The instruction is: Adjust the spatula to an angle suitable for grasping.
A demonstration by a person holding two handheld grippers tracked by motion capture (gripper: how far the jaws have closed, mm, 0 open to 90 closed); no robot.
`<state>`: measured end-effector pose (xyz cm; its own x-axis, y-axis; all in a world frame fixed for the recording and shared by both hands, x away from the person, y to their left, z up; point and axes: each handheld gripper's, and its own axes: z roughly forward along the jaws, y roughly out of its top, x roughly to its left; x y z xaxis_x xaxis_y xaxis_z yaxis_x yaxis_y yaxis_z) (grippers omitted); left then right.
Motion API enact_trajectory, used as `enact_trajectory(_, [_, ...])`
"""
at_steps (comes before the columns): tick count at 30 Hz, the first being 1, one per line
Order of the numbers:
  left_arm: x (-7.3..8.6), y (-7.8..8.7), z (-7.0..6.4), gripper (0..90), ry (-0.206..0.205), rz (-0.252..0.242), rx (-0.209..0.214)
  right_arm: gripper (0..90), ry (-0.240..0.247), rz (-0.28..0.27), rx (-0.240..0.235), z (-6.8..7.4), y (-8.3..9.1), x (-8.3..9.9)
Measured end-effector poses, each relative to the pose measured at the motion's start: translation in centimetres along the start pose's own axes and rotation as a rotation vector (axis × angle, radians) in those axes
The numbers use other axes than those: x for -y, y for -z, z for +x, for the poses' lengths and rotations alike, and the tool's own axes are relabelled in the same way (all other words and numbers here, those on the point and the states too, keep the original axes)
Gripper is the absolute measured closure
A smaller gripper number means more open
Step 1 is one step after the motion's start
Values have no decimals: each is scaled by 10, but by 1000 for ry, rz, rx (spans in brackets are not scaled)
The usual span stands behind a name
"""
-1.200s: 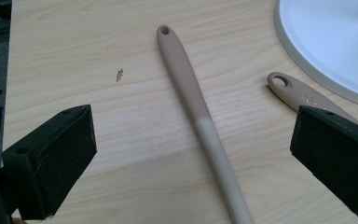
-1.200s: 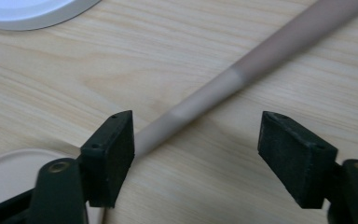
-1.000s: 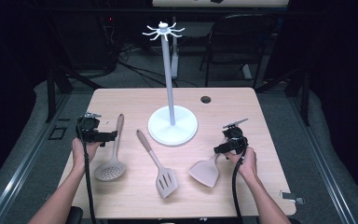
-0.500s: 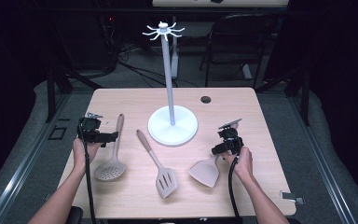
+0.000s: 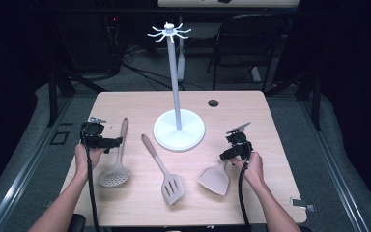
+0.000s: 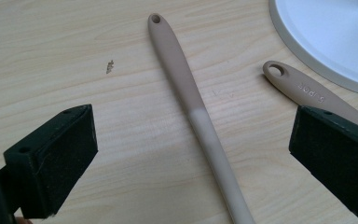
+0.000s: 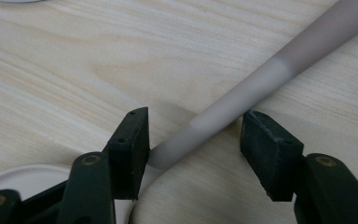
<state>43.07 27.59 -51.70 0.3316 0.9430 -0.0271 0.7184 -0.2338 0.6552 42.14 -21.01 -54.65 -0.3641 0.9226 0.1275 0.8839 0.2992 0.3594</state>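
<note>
Three beige utensils lie on the wooden table (image 5: 251, 111): a skimmer (image 5: 114, 175) at the left, a slotted turner (image 5: 170, 182) in the middle and a solid spatula (image 5: 215, 179) at the right. My left gripper (image 5: 110, 141) is open beside the skimmer's handle. In the left gripper view its jaws (image 6: 193, 116) stand wide on either side of that handle (image 6: 200, 121). My right gripper (image 5: 232, 153) hovers low over the spatula's handle. In the right gripper view it (image 7: 195, 122) straddles the handle (image 7: 261, 81), open, with gaps showing.
A white stand with a round base (image 5: 193, 137), a tall pole (image 5: 175, 77) and hooks on top (image 5: 169, 33) is at the table's centre. A dark grommet hole (image 5: 213, 103) lies at the back right. The slotted turner's handle (image 6: 303, 88) lies close to my left gripper.
My right gripper has shifted slightly left and down onto the spatula's handle. My left gripper has barely moved.
</note>
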Motion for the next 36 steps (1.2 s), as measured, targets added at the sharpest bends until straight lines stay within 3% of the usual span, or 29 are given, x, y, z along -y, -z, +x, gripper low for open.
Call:
enact_trajectory(21, [1,1,0,12,0,-1,2,519,35,29,-4,1,3,1])
enact_trajectory(25, [1,0,0,13,1,-2,0,574,41,32,-33,3,5,2])
enact_trajectory(36, [1,0,0,12,-6,9,5,625,48,58,-41,0,9,6])
